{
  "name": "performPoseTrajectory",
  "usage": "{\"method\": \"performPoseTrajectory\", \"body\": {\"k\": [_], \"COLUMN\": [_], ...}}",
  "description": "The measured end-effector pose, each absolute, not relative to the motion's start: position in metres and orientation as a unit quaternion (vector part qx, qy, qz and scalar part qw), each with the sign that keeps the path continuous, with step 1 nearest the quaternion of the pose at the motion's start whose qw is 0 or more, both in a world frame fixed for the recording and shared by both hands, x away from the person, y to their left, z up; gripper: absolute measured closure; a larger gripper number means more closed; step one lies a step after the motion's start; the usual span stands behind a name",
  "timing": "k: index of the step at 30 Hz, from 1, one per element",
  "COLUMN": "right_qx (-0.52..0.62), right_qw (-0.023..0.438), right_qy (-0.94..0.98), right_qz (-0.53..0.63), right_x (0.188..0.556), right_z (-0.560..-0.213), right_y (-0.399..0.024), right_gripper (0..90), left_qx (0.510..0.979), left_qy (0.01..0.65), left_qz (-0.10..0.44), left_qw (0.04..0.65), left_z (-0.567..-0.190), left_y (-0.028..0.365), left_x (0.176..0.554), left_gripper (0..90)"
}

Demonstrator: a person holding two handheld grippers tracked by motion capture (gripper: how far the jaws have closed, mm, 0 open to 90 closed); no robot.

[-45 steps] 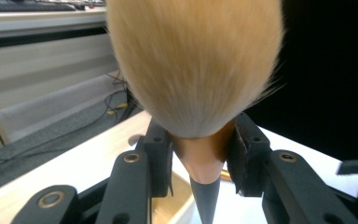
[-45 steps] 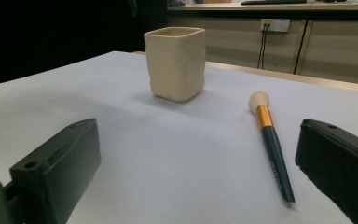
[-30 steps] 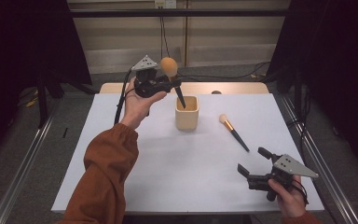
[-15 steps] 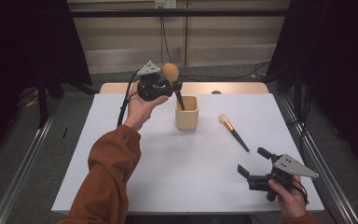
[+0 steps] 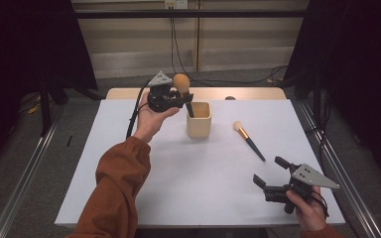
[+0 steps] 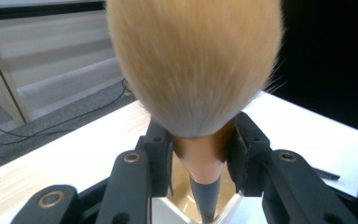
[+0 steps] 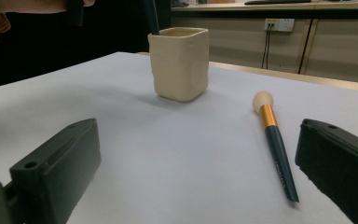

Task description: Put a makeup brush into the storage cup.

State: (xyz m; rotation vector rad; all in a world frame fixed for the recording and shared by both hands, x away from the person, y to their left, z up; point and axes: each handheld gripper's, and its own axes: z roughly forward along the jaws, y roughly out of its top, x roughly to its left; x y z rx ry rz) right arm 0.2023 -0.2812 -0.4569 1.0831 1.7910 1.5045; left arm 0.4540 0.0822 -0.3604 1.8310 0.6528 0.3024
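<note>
The left gripper (image 5: 178,99) is clamped on a large makeup brush (image 5: 181,82) just below its fluffy orange-tan head, its pads (image 6: 161,154) pressing the copper ferrule from both sides. The brush stands nearly upright, head up, and its dark handle dips into the open top of the cream square cup (image 5: 199,126) – the handle's tip is already inside the rim, as the left gripper view shows looking down past the ferrule. The gripper itself hovers just beside the cup's upper left edge, held by a hand in a rust-orange sleeve (image 5: 119,183). A second, smaller brush (image 5: 248,140) lies flat on the white table (image 5: 178,188) to the right of the cup, well apart from it, pale head toward the cup and dark handle pointing away. Farther from the cup, past that brush's handle end, the right gripper (image 5: 269,173) rests low over the table with its jaws spread wide and nothing between them.
</note>
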Motion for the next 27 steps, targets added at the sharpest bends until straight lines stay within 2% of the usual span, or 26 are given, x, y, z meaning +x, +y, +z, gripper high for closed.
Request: {"method": "performPoseTrajectory", "body": {"k": [27], "right_qx": [0.405], "right_qw": [0.267], "right_qy": [0.669], "right_qz": [0.563], "right_x": [0.203], "right_z": [-0.458], "right_y": [-0.280], "right_gripper": [0.0], "left_qx": [0.788], "left_qy": [0.288], "left_qz": [0.113], "left_qw": [0.532], "left_z": [-0.395], "left_y": [0.069], "left_x": [0.454], "left_gripper": [63.8]}}
